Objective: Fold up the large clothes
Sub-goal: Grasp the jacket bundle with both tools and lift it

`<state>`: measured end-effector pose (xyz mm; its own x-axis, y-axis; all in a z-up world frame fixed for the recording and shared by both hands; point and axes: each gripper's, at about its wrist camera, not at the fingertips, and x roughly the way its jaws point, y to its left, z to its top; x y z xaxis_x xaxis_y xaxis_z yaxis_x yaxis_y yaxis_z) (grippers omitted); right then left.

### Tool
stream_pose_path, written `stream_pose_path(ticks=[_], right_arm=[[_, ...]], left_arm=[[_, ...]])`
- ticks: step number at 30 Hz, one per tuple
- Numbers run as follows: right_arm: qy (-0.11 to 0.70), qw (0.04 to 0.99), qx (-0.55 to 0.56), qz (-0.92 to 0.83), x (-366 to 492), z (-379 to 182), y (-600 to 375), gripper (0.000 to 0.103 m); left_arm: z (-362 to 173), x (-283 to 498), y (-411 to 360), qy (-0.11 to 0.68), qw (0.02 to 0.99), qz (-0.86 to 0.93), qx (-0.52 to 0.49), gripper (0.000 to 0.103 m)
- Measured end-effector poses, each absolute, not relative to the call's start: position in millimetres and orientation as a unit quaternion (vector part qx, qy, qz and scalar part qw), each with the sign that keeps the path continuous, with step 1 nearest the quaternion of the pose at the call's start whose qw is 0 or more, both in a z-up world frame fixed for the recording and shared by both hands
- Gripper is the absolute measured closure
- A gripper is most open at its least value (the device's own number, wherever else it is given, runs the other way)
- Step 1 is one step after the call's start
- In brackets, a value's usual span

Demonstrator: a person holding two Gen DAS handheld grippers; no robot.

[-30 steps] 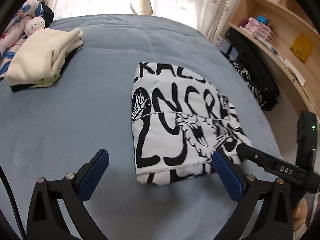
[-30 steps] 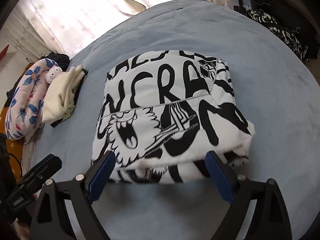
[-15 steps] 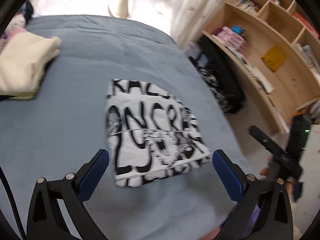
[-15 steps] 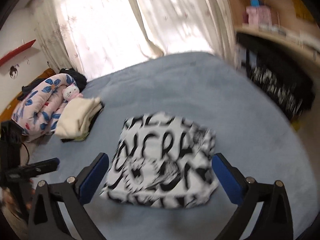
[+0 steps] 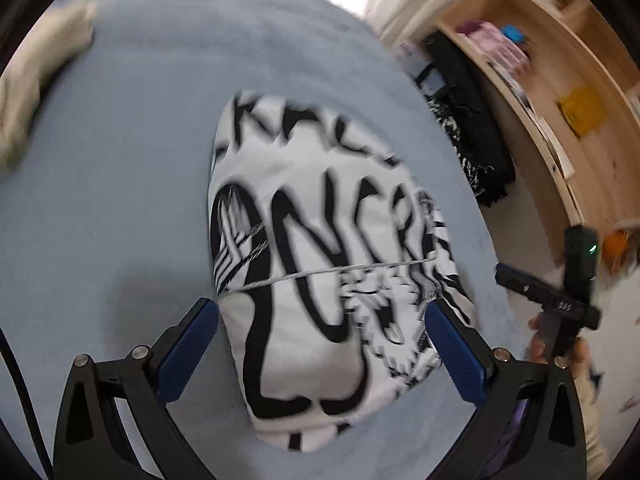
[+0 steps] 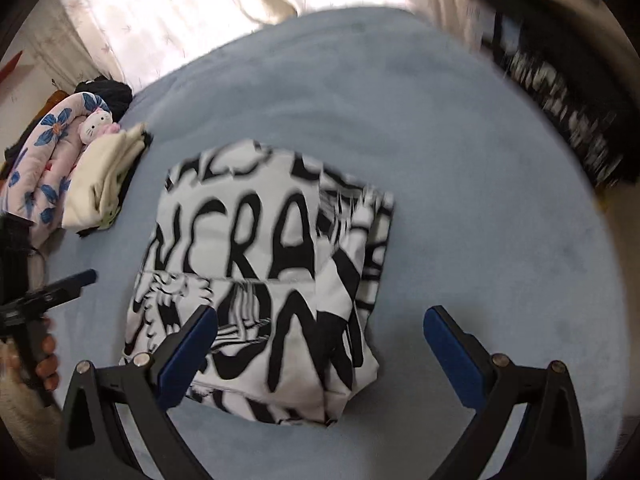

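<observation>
A folded white garment with bold black lettering (image 5: 320,240) lies flat on the blue bed cover (image 5: 120,160). My left gripper (image 5: 320,312) hovers over the garment's near half, jaws spread wide, with the blue pads (image 5: 188,344) off the cloth. From the right wrist view the same garment (image 6: 260,264) sits left of centre. My right gripper (image 6: 320,320) is open above its near right corner, the left pad over the cloth and the right pad over bare bed cover. Neither gripper holds anything.
Folded cream clothes (image 6: 104,184), a floral roll (image 6: 44,160) and a plush toy (image 6: 96,124) lie at the bed's far left. A wooden shelf (image 5: 560,80) and dark clothes (image 5: 472,140) stand beyond the bed's right edge. A hand (image 5: 540,350) shows at the right.
Both views drew back from the garment half a second ago and have now come in close and low over it. The garment has not moved. The right jaws stand slightly wider.
</observation>
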<state>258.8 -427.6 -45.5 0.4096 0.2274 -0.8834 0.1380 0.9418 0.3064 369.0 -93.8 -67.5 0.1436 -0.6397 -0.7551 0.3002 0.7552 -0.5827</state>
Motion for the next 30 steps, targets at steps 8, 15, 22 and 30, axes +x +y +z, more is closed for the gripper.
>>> stream_pose_path(ticks=[8,15,22,30], right_arm=[[0.568,0.75,0.32,0.113,277.7,-129.6,-459.4,0.0],[0.542,0.751,0.33,0.185,298.2,-147.7,-446.7,0.0],[0.535,0.753,0.305,0.233,319.8,-158.3,-421.0,0.0],[0.541,0.758,0.285,0.227,323.0,-158.9,-413.5,0.0]], left_arm=[[-140.5,388.9,-99.2,0.621,0.677,-0.339,-0.202,0.001],[-164.3,398.6,-121.1,0.624,0.659,-0.362,-0.211,0.001],[-171.3,409.1,-135.4,0.621,0.657,-0.374,-0.208,0.001],[-163.7,414.3,-153.8,0.62,0.674,-0.364,-0.172,0.0]])
